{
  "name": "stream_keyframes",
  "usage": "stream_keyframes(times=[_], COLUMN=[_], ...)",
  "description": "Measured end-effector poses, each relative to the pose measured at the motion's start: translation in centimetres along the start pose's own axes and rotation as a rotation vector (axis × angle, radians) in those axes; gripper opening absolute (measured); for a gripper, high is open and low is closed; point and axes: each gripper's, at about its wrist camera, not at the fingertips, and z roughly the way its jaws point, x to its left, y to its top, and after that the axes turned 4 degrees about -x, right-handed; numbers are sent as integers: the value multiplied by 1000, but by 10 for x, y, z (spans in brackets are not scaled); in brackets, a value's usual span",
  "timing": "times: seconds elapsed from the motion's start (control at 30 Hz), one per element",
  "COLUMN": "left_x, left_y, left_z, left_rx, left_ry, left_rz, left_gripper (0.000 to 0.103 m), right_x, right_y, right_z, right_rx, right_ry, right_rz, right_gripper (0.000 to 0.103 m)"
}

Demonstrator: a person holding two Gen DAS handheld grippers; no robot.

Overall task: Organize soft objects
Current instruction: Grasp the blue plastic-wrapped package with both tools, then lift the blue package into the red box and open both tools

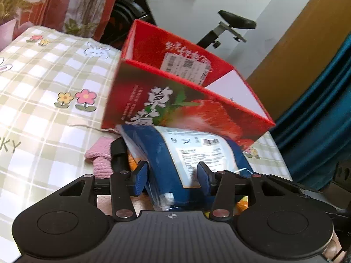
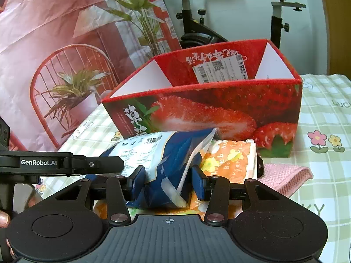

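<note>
A blue and white plastic package (image 1: 175, 153) lies in front of the red strawberry box (image 1: 175, 100), its far end against the box's front wall. My left gripper (image 1: 172, 176) is shut on the package's near end, a blue pad on each side. In the right wrist view the same package (image 2: 166, 153) is pinched and crumpled between the pads of my right gripper (image 2: 169, 182). The left gripper's black body (image 2: 65, 163) reaches in from the left. An orange patterned pack (image 2: 230, 160) lies under and beside the blue package. A pink knitted cloth (image 2: 287, 175) lies flat to the right.
The open box (image 2: 219, 114) holds nothing that I can see and has a shipping label on its far inner wall. A checked flower-print cloth (image 1: 43, 87) covers the surface. An exercise bike (image 2: 197, 22) and a red printed bag (image 2: 65, 43) stand behind. A blue curtain (image 1: 318, 109) hangs at the right.
</note>
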Motion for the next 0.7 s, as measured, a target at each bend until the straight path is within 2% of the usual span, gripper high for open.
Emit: stream_keyframes(times=[0.1, 0.37, 0.7], left_x=[-5, -16, -37], left_y=[2, 5, 15], left_z=[-6, -32, -71], left_rx=[-17, -74, -189], left_ry=[-13, -29, -65], left_rz=[20, 75, 150], left_gripper=[44, 43, 43], right_x=[2, 11, 29], right_y=[3, 11, 29], right_z=[-3, -22, -53], right_rx=[-11, -66, -164], right_ry=[-4, 14, 39], right_rz=[-4, -35, -99], right_gripper=[42, 40, 40])
